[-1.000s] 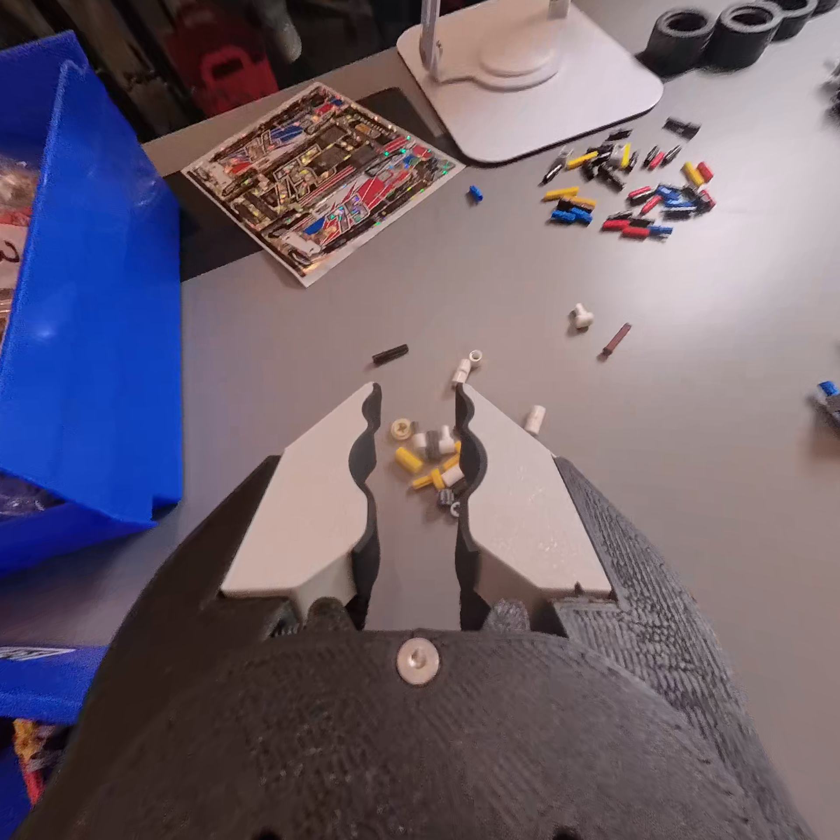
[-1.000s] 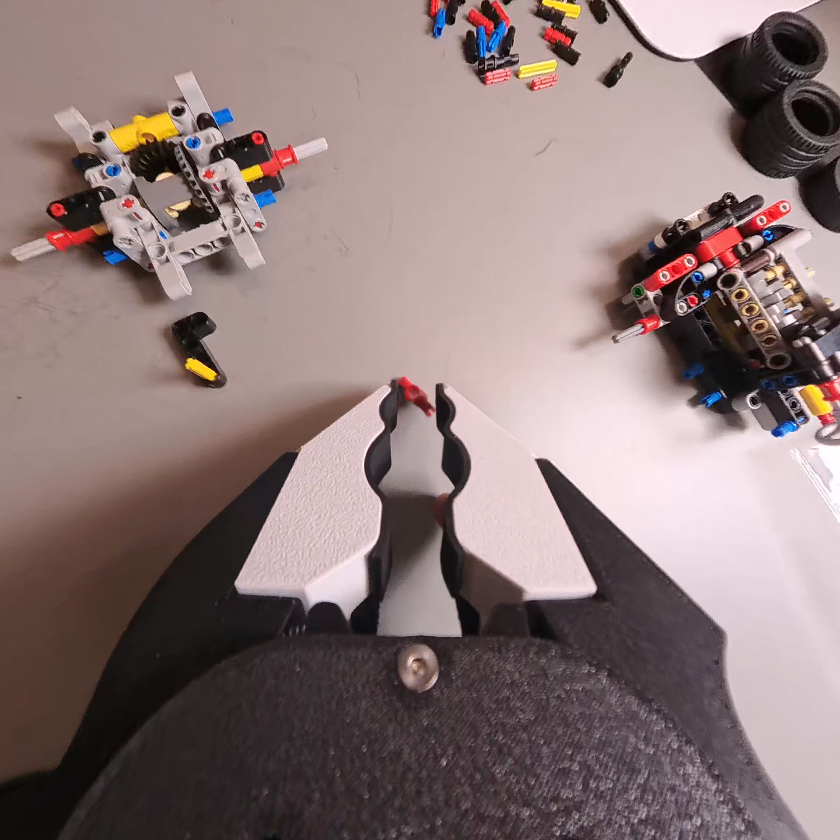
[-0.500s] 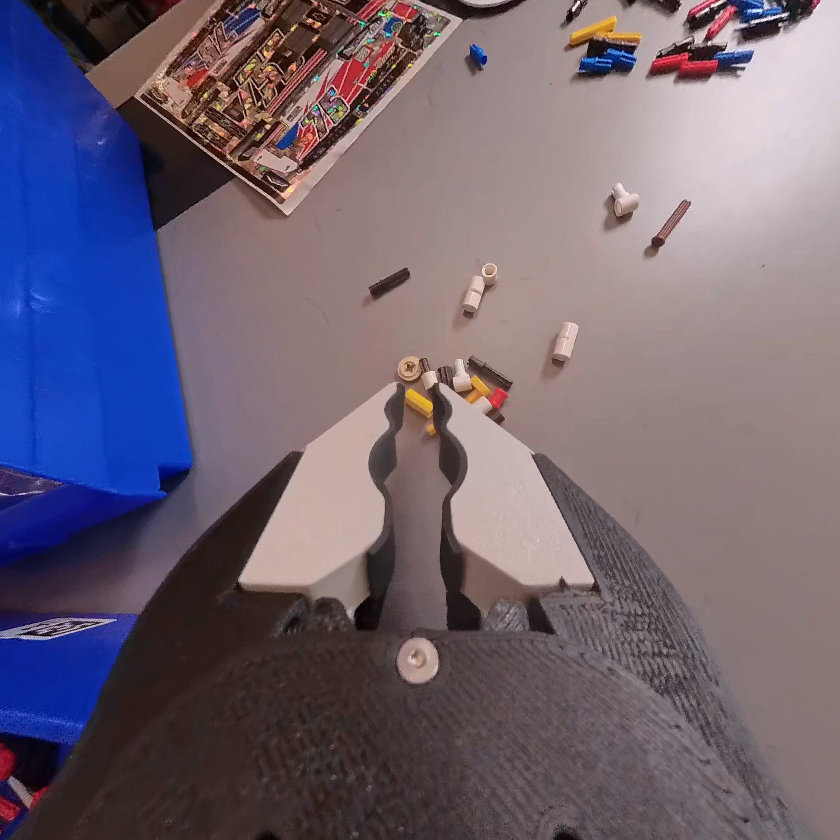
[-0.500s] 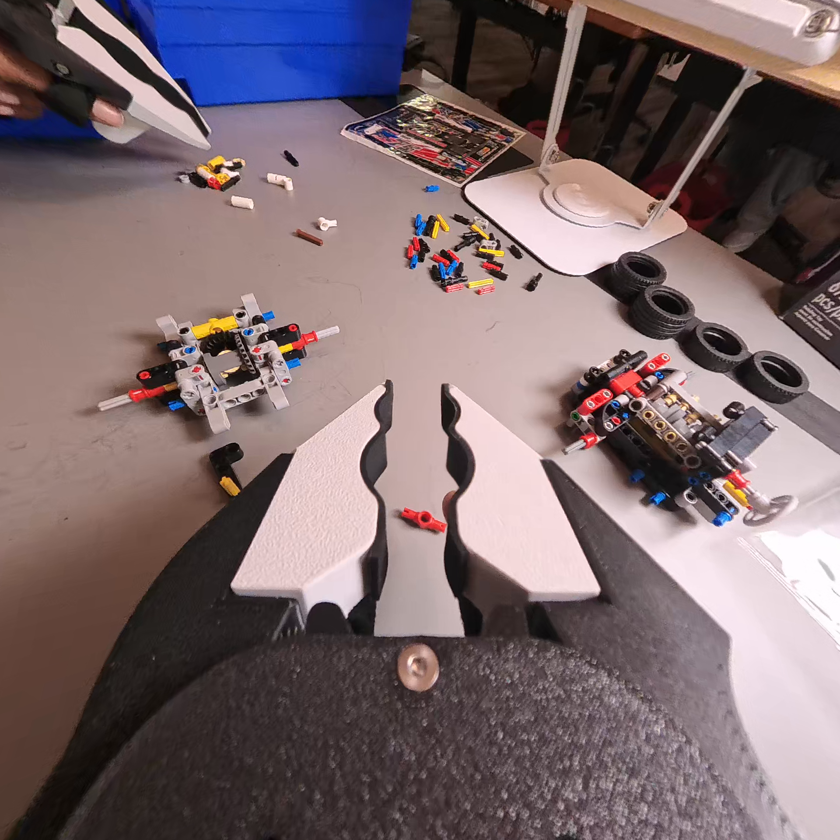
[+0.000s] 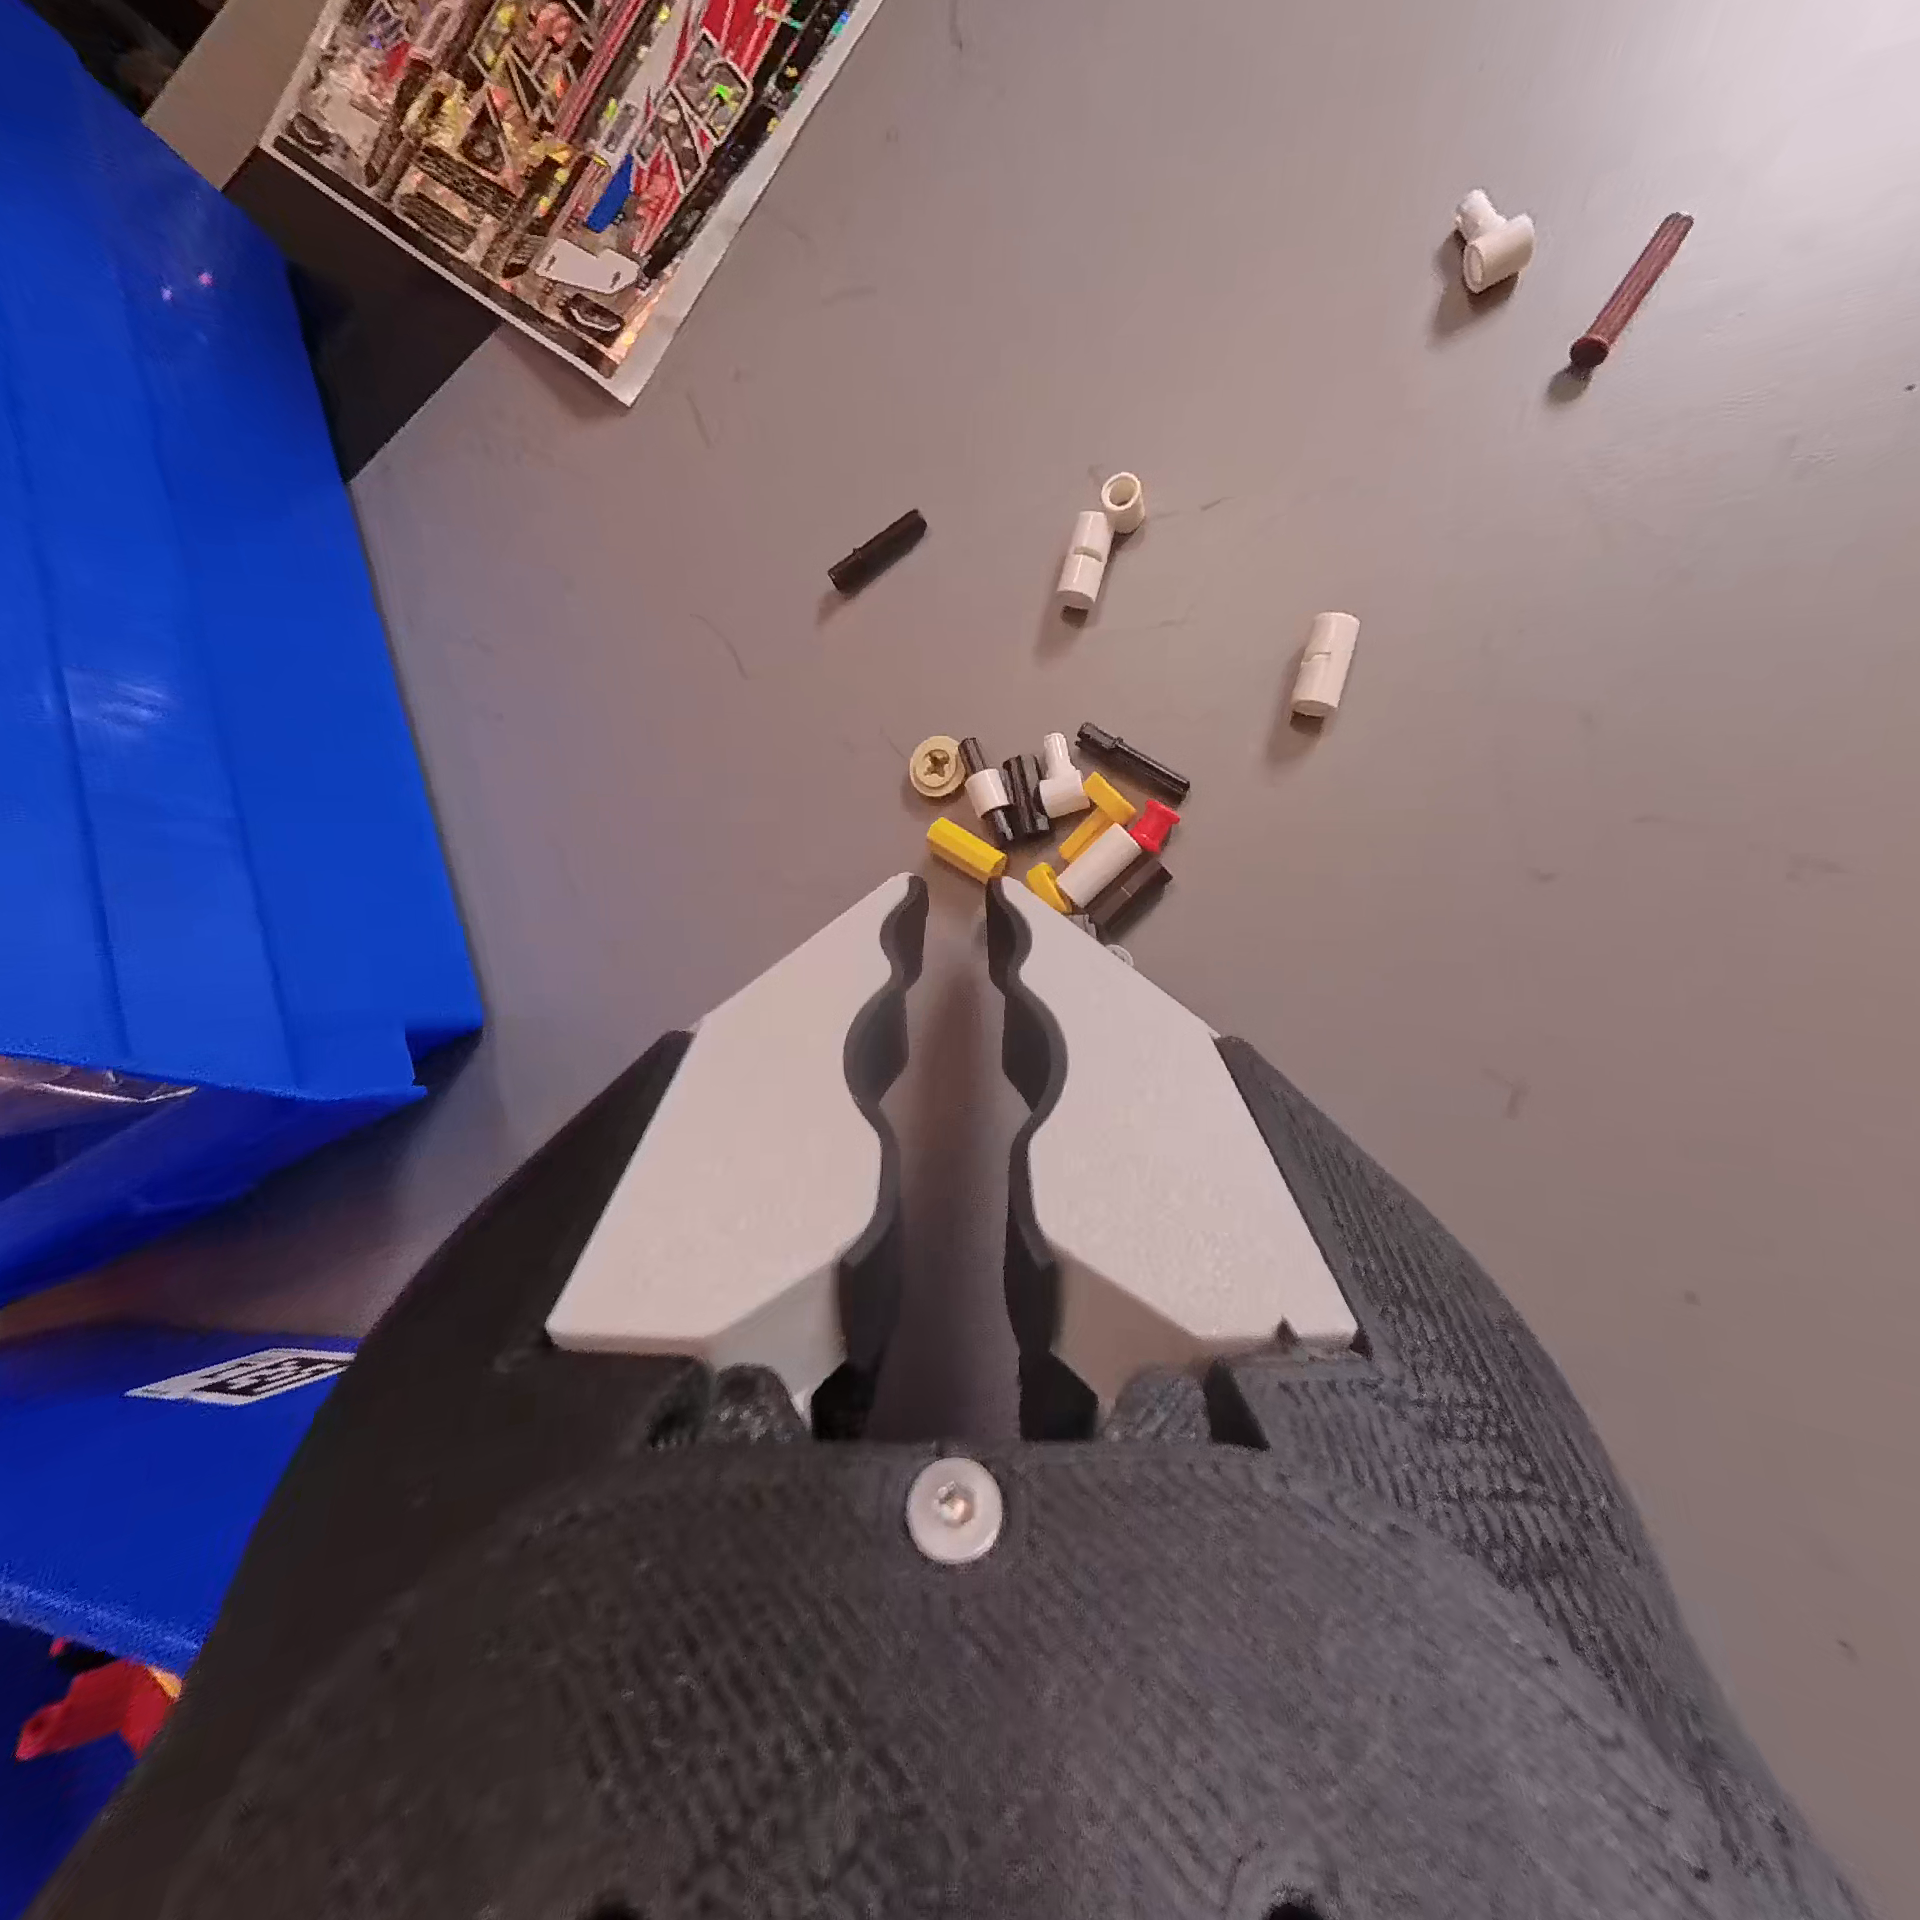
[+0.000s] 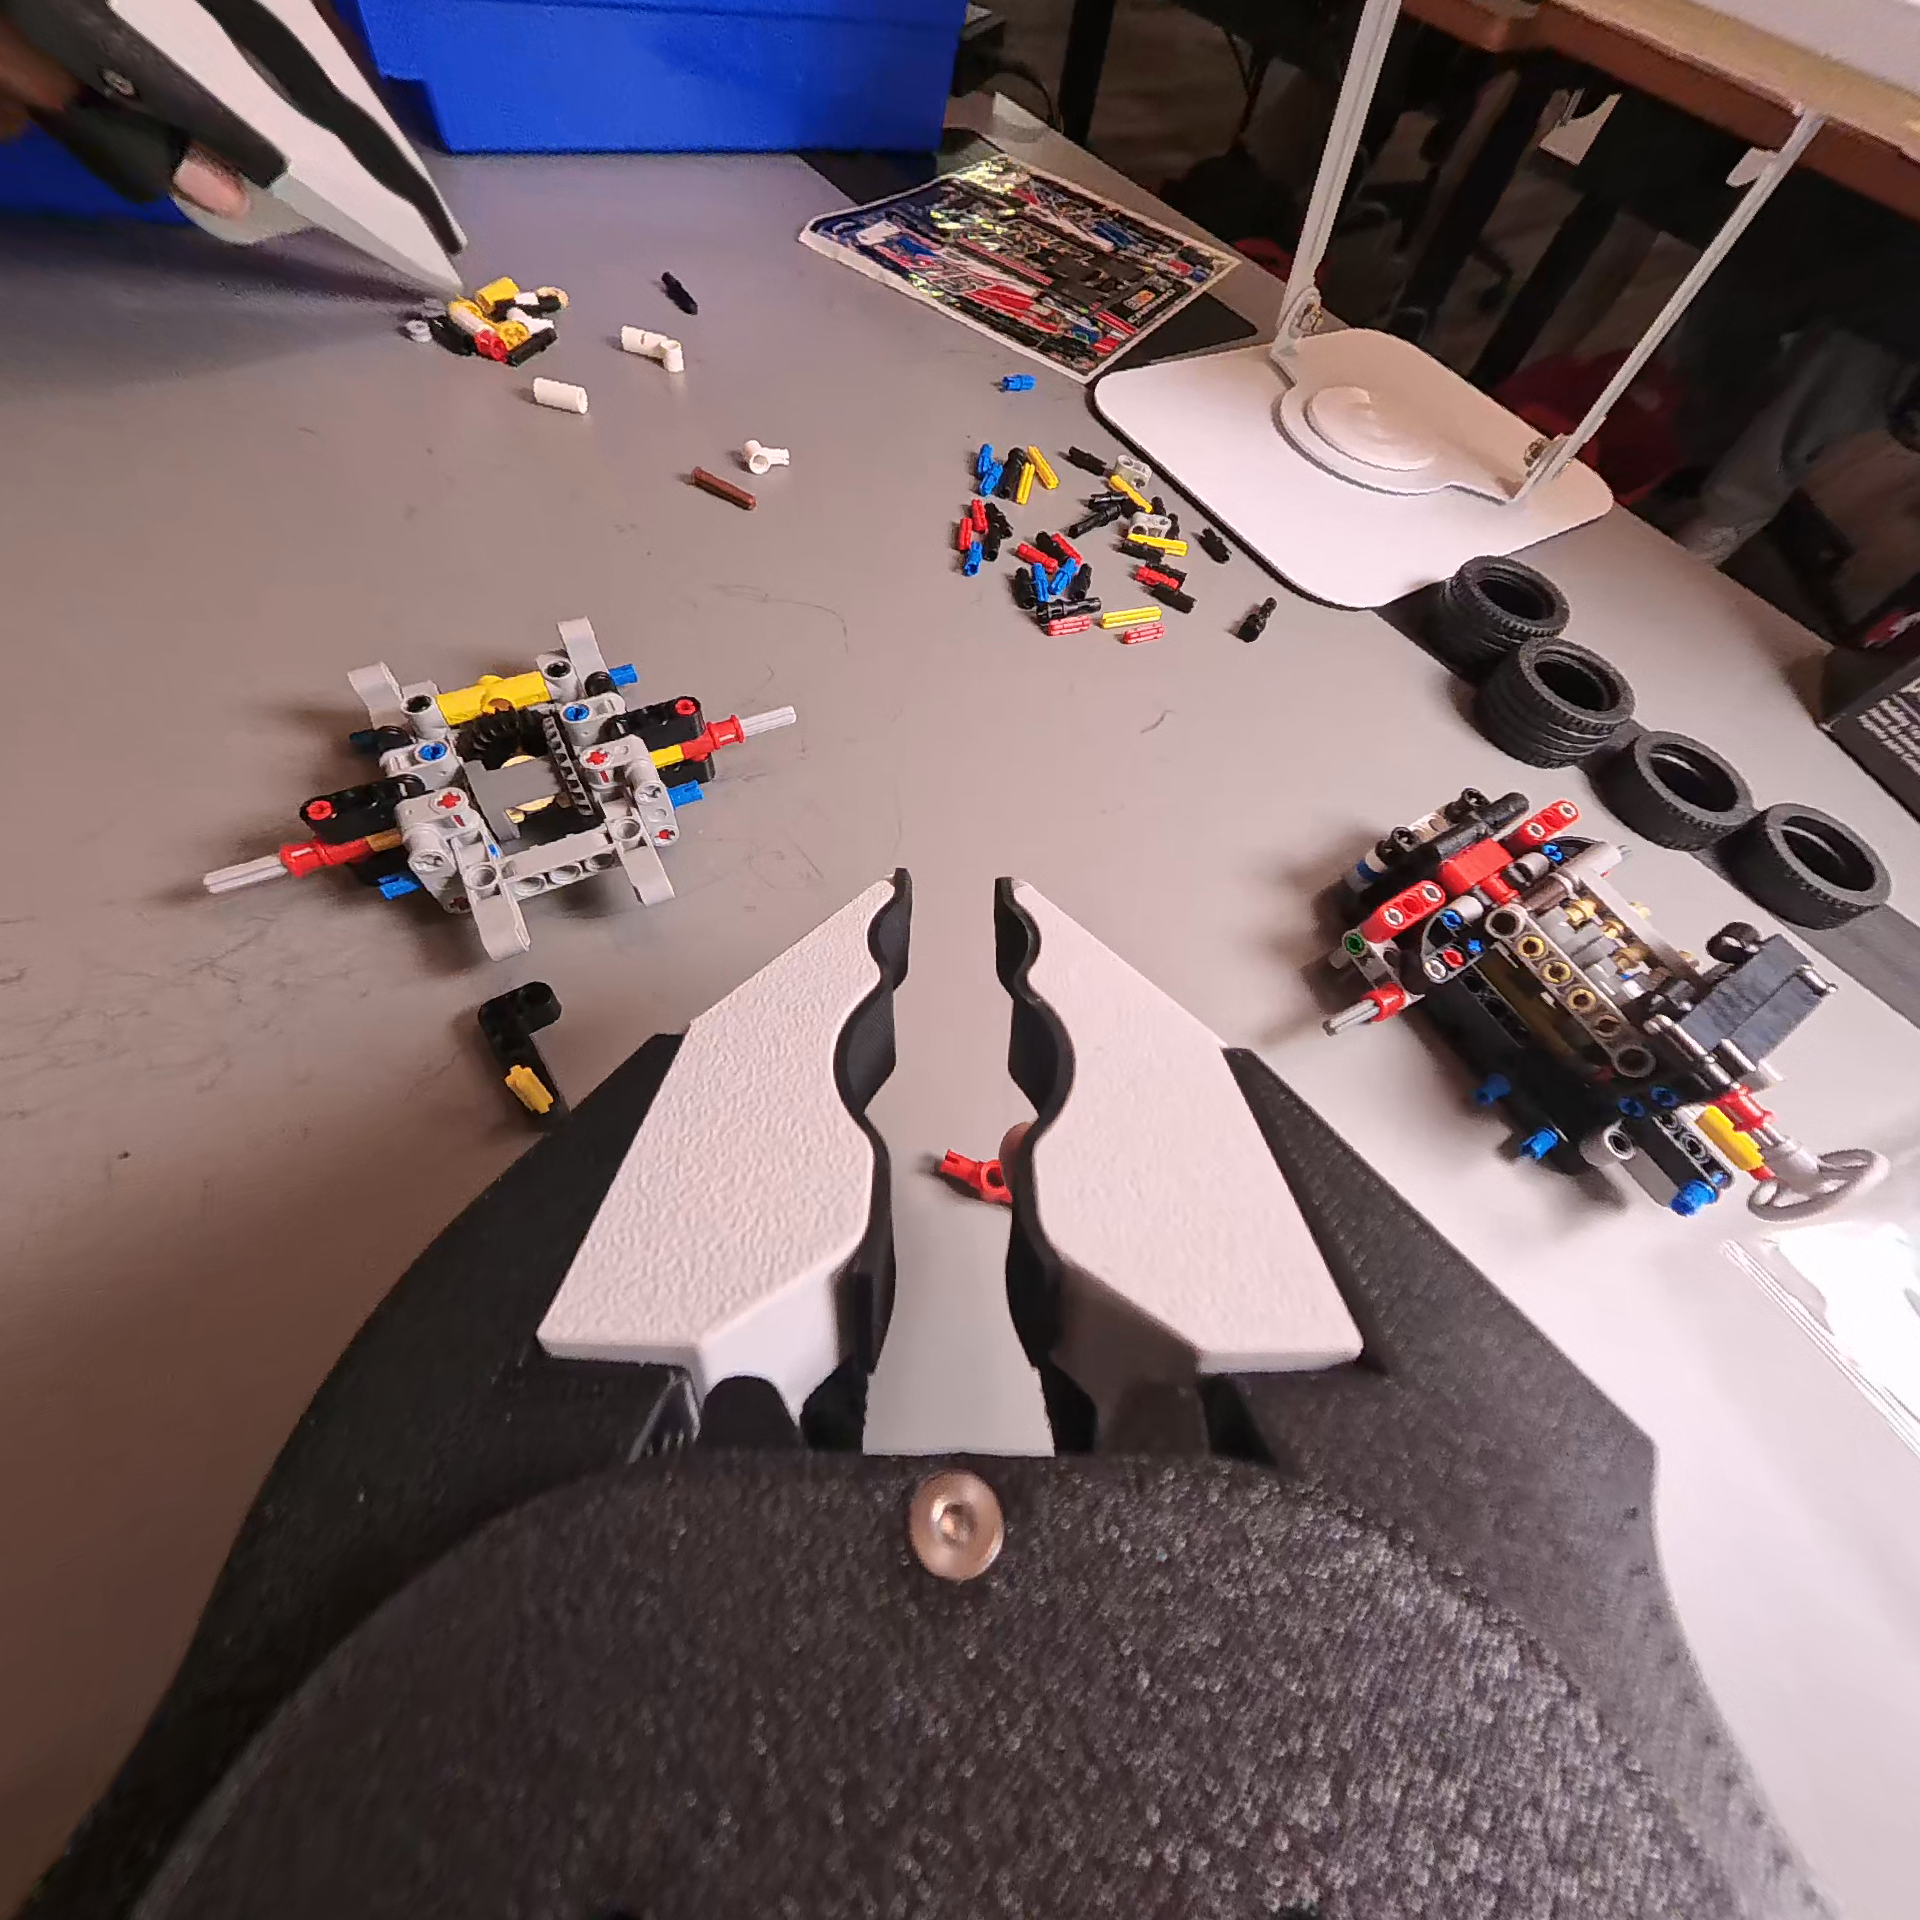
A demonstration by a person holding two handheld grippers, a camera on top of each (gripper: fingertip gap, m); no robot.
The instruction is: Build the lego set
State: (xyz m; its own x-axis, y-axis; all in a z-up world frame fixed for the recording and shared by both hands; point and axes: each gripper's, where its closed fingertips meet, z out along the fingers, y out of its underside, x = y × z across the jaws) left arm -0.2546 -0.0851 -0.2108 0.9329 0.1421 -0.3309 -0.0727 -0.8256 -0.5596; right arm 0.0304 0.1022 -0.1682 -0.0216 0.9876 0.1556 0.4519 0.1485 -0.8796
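Observation:
My left gripper (image 5: 956,894) hovers low over the grey table, its jaws a narrow gap apart with nothing between them. Just ahead of its tips lies a small pile of loose building pieces (image 5: 1049,821), yellow, white, black and red; a yellow bush (image 5: 966,864) is nearest. The right wrist view shows this gripper (image 6: 416,249) at the far left, its tips by the same pile (image 6: 499,317). My right gripper (image 6: 953,894) is open and empty above the table. A small red pin (image 6: 977,1172) lies on the table under its fingers, seen through the gap.
A blue bin (image 5: 187,675) stands close on the left, a sticker sheet (image 5: 561,156) beyond it. A grey gear assembly (image 6: 499,790), a dark chassis assembly (image 6: 1558,997), several black tyres (image 6: 1662,769), scattered pins (image 6: 1081,551), a black angled piece (image 6: 514,1023) and a white lamp base (image 6: 1351,447) lie around. The left gripper's tips are roughly 35 cm from the right gripper's.
My left jaws narrowed from wide around the pile and drew back, closing on nothing. My right gripper tilted up; the red pin that was at its tips now lies on the table beneath.

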